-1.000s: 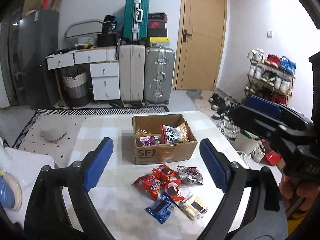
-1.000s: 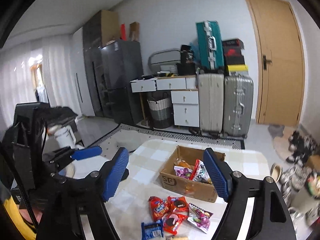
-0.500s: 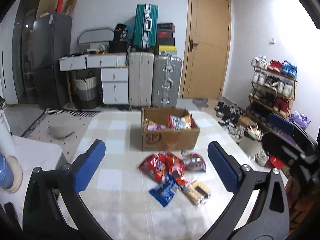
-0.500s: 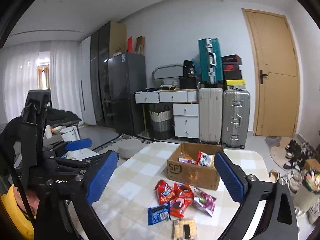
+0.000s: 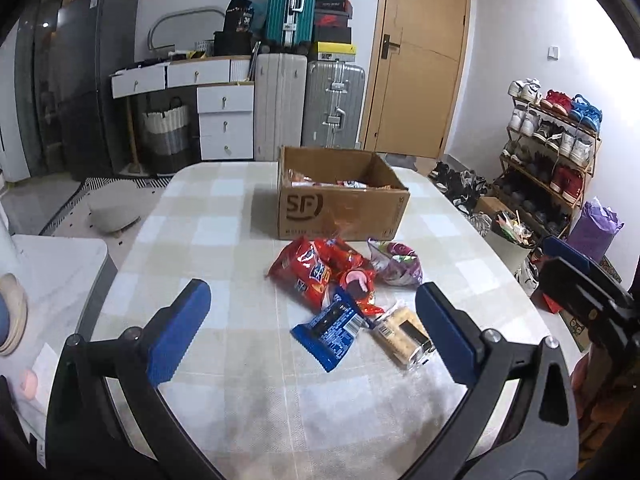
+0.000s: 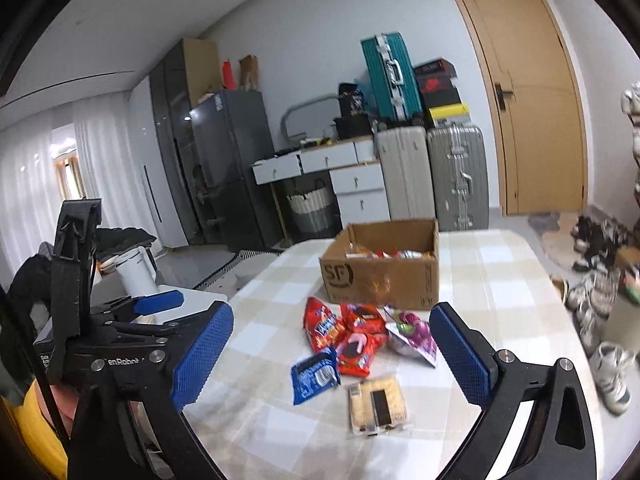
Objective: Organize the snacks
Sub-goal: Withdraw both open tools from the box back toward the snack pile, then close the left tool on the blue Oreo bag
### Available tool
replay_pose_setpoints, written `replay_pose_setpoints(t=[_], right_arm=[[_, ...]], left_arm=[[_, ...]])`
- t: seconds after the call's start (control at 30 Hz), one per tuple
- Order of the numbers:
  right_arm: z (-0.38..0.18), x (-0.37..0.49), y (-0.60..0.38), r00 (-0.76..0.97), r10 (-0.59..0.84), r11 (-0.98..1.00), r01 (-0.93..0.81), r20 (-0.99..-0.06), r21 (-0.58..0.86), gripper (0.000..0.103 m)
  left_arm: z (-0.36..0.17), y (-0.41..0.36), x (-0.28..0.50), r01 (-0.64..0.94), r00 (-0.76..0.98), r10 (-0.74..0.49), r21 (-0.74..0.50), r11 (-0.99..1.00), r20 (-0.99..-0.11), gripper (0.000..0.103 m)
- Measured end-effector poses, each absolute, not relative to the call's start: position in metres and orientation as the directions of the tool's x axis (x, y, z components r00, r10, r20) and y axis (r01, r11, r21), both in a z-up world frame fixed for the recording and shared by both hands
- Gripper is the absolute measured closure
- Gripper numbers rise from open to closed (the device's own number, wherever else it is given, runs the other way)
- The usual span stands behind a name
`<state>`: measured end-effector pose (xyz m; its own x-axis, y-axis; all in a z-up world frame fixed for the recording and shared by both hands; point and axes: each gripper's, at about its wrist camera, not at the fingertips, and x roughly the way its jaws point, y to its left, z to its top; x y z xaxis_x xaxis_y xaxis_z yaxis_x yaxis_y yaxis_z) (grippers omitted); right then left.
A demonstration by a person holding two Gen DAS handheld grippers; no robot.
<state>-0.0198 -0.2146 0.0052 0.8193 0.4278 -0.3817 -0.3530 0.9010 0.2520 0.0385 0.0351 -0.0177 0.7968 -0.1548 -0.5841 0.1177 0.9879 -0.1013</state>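
Checked tablecloth (image 5: pixel 224 216) spread beneath both grippers. Ahead of them, beyond the loose snacks, sat the cardboard SF box (image 5: pixel 340 210) with packets inside. Left gripper (image 5: pixel 312 334) and right gripper (image 6: pixel 332 354) stood wide apart and empty, jaws having just been opening. Between and ahead of the left gripper's fingers lay red chip bags (image 5: pixel 310 270), a purple packet (image 5: pixel 396 264), a blue cookie packet (image 5: pixel 332 330) and a cracker pack (image 5: pixel 402 334).

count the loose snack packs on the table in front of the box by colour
red: 3
blue: 1
purple: 1
pale yellow cracker pack: 1
total: 6 loose packs, all outside the cardboard box
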Motion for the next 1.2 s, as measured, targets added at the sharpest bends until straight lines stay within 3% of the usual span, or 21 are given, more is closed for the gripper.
replay_pose_setpoints(t=[0.73,1.2], right_arm=[[-0.085,0.027,-0.216,0.71,0.424,0.904,-0.3,-0.562,0.303,0.003],[-0.125,0.062,-0.216,0.65,0.427,0.904,-0.289,-0.629,0.315,0.003]], left_arm=[[-0.133,0.022,0.1,0.148,0.646,-0.178,-0.106,0.983,-0.743,0.001],[-0.174,-0.005,0.159,0.217,0.546,-0.184,-0.075,0.973,-0.817,0.001]])
